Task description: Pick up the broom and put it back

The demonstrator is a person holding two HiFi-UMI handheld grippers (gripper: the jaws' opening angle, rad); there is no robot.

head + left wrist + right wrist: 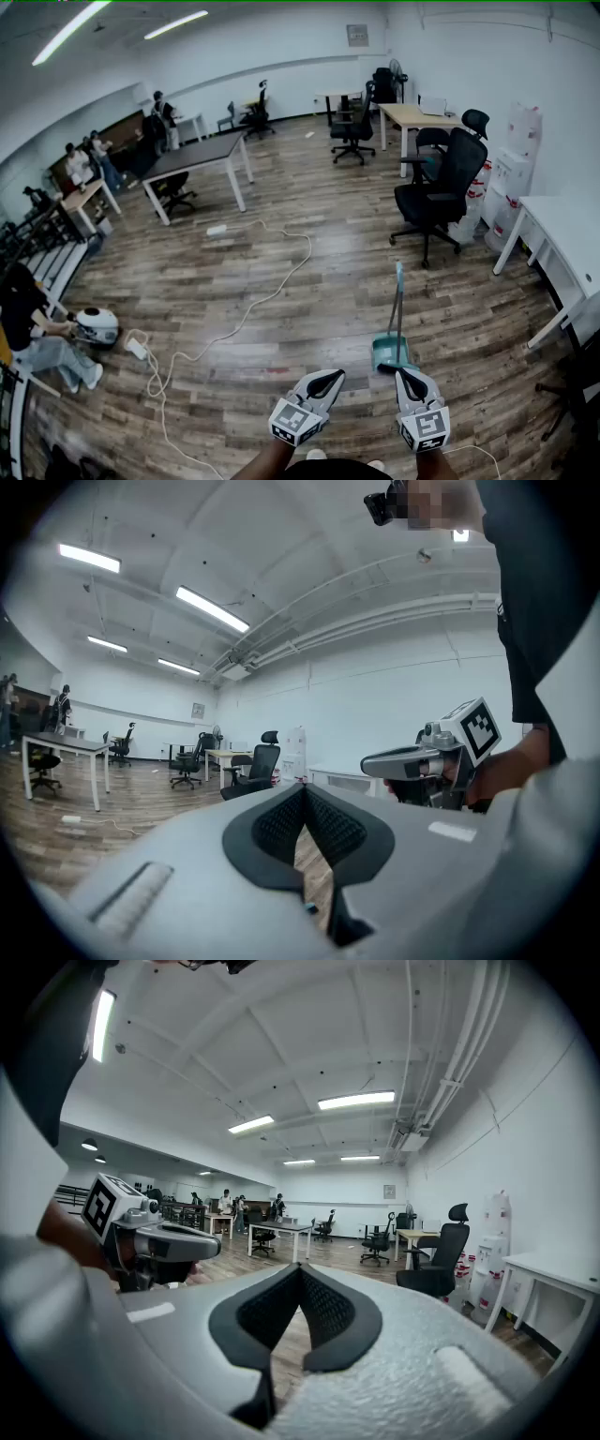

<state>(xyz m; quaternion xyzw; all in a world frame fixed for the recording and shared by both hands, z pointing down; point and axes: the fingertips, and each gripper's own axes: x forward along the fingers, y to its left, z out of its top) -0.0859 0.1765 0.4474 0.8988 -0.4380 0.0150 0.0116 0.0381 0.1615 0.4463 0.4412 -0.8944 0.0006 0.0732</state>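
Two grippers sit at the bottom edge of the head view, and the broom (pixel 397 319) stands on the floor (pixel 281 309) just ahead of them. Its teal head rests on the wood boards with the thin handle rising nearly upright, so its long axis runs up and down, not along the floor. The head sits just beyond the tip of my right gripper (pixel 406 378) and a little to its left. My left gripper (pixel 328 380) is clearly farther off to the side, so I judge the right hand to be the one for the pick. The handle would have to pass between jaws turned to close across it from the sides.

From the left gripper view, the jaws are pressed together at their tips with nothing between them. They point level across the room, with the right gripper off to one side. No part of the broom shows here.

From the right gripper view, the jaws are likewise pressed together and empty, aimed almost level at the far chairs and counters. The broom does not show here either, so I take it to lie outside the line of these jaws. I expect they must spread before I bring them onto the handle.
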